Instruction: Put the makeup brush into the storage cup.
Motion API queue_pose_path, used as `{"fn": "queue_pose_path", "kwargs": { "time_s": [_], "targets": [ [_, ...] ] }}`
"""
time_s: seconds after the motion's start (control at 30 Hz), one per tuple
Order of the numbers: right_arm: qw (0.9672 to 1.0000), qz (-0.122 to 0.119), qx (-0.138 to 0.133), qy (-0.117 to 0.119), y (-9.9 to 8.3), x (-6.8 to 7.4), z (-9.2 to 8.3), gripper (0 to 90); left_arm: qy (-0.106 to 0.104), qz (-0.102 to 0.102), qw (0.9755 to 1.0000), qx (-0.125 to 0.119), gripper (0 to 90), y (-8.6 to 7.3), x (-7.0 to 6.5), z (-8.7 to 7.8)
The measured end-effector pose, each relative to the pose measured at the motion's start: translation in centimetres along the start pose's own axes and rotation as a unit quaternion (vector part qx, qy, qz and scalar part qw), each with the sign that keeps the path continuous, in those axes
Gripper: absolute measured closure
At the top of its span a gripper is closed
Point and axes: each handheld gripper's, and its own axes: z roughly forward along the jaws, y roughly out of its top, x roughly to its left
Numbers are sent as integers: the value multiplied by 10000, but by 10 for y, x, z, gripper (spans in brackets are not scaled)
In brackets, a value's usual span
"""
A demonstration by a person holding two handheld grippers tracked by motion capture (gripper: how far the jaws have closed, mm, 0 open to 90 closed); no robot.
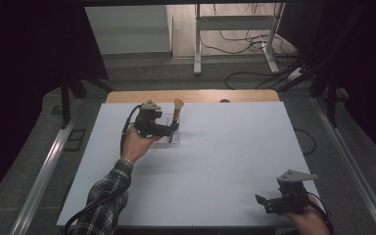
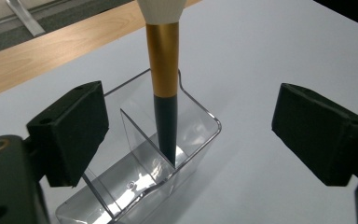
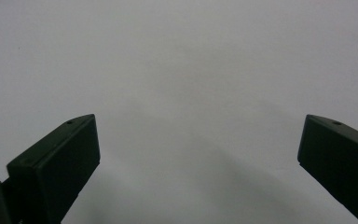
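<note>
The right gripper (image 3: 198, 168) looks down along its two black jaws at a bare white table top (image 3: 186, 60). The jaws stand wide apart, one rising from the lower left corner and the other from the lower right edge, with nothing between them. The inner pads are flat and dark, and each jaw has a small hole near its top corner. A soft grey shadow lies on the table top between and just beyond the jaws, darkest near the bottom edge. Farther off the surface is plain and evenly lit.
</note>
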Motion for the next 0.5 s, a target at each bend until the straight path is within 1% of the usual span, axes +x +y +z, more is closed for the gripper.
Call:
{"fn": "queue_pose_path", "kwargs": {
  "time_s": [0.13, 0.23, 0.5],
  "targets": [
    [10000, -3, 2, -1, 0, 0, 0, 0, -36, 56, 9999, 78, 75, 0, -2, -1],
    [10000, 3, -8, -7, 0, 0, 0, 0, -67, 59, 9999, 97, 62, 0, -3, -2],
    [10000, 6, -75, -21, 0, 0, -2, 0, -55, 99, 9998, 166, 36, -2, -5, -6]
  ]
}}
